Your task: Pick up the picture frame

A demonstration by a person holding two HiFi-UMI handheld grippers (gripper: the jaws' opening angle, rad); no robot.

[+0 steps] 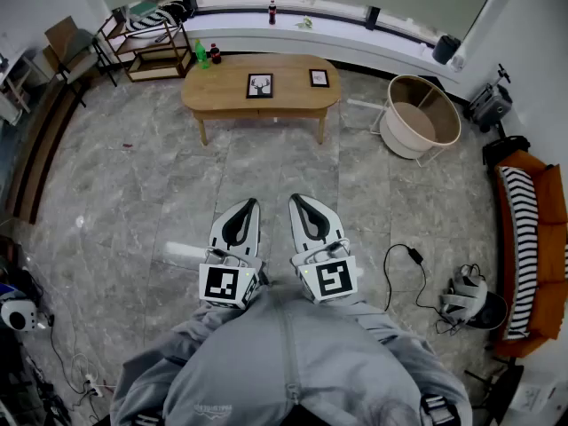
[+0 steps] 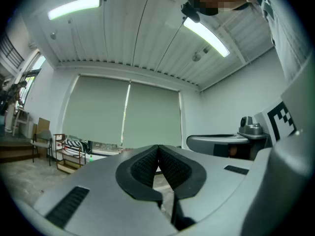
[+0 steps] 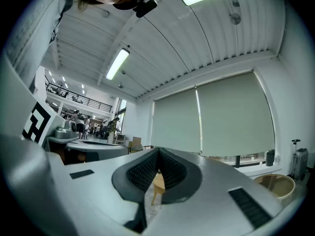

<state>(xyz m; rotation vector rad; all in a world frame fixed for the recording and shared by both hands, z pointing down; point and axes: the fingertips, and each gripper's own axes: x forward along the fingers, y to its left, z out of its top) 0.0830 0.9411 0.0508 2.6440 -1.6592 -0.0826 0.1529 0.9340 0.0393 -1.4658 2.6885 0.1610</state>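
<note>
Two picture frames lie on a wooden coffee table (image 1: 222,91) far ahead: a larger dark one with a deer print (image 1: 259,85) near the middle and a smaller one (image 1: 319,78) to its right. Both grippers are held close to my body, well short of the table, pointing level. The left gripper (image 1: 247,205) is shut with nothing between its pads, and its own view shows its tips (image 2: 158,149) meeting. My right gripper (image 1: 300,201) is likewise shut and empty (image 3: 157,153). A leg of the table (image 3: 156,187) shows through its jaw opening.
A green bottle (image 1: 201,55) and a dark bottle (image 1: 214,53) stand at the table's left end. A round beige basket (image 1: 419,116) is right of the table, a wooden shelf (image 1: 155,43) to its left. An orange sofa (image 1: 530,238), a cable (image 1: 404,273) and a headset (image 1: 461,295) are on the right.
</note>
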